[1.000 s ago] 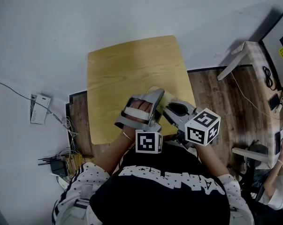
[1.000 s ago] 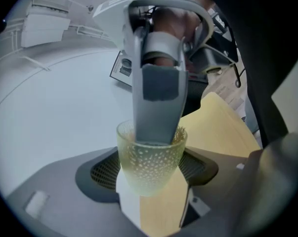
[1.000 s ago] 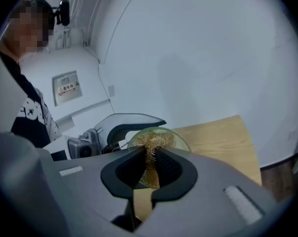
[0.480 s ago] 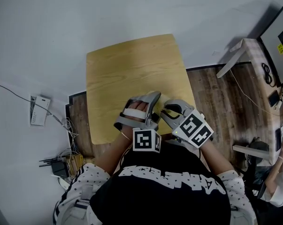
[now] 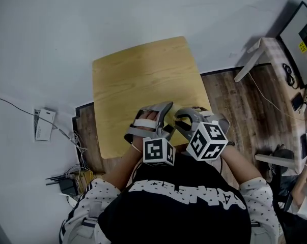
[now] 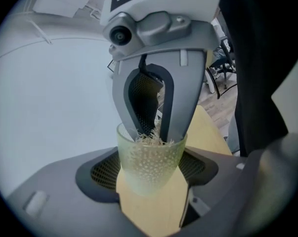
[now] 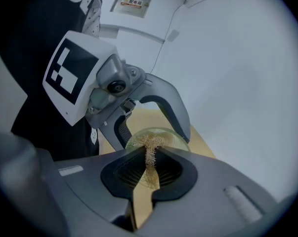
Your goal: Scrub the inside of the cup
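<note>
A pale green, dotted, translucent cup (image 6: 149,164) sits between the jaws of my left gripper (image 6: 151,174), which is shut on it. My right gripper (image 7: 149,169) is shut on a tuft of straw-coloured scrubbing fibre (image 7: 149,157). Its two fingers (image 6: 139,102) reach down into the cup's mouth, where the fibre (image 6: 149,139) shows at the rim. In the right gripper view the cup's opening (image 7: 166,136) lies just past the jaw tips. In the head view both grippers, left (image 5: 162,120) and right (image 5: 184,122), meet over the table's near right corner, and the cup is hidden between them.
The small wooden table (image 5: 138,70) stands against a white wall. To the left, on the floor, lie a power strip (image 5: 44,125) and cables (image 5: 66,179). A white desk (image 5: 273,55) with a monitor, and a seated person (image 5: 303,197), are at the right.
My right gripper has twisted and shifted a little left, its marker cube showing a different face. The left gripper holds the cup in nearly the same place.
</note>
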Demonstrator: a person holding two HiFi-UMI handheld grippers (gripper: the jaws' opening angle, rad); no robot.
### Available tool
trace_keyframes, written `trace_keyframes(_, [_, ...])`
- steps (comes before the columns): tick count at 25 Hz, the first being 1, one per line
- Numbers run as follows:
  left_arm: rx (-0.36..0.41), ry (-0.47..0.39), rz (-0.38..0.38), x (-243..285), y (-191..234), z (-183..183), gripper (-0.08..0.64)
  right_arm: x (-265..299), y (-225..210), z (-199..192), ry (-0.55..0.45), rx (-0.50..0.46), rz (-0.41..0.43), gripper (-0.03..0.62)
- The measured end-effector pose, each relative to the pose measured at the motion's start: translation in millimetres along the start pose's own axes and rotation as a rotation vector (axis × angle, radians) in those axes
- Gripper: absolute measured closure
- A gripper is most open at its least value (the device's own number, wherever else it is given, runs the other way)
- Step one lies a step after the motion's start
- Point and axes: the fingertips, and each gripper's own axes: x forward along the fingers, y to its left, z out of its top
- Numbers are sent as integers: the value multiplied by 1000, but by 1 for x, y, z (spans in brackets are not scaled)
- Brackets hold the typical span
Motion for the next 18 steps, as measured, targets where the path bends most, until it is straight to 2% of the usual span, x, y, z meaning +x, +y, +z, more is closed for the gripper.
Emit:
trace_keyframes(7, [-30,-31,-11,-2,1,4,193,-3,2,-4,60,-223,-2,549])
trace_keyframes(15, [-38,-48,-41,-1,-1,7,192,-4,4,-13,152,-678,-37,545])
trace_keyframes(18, [-54,-54,-64,0,-3,7,192,-5,10,-14,161,-782,-7,543])
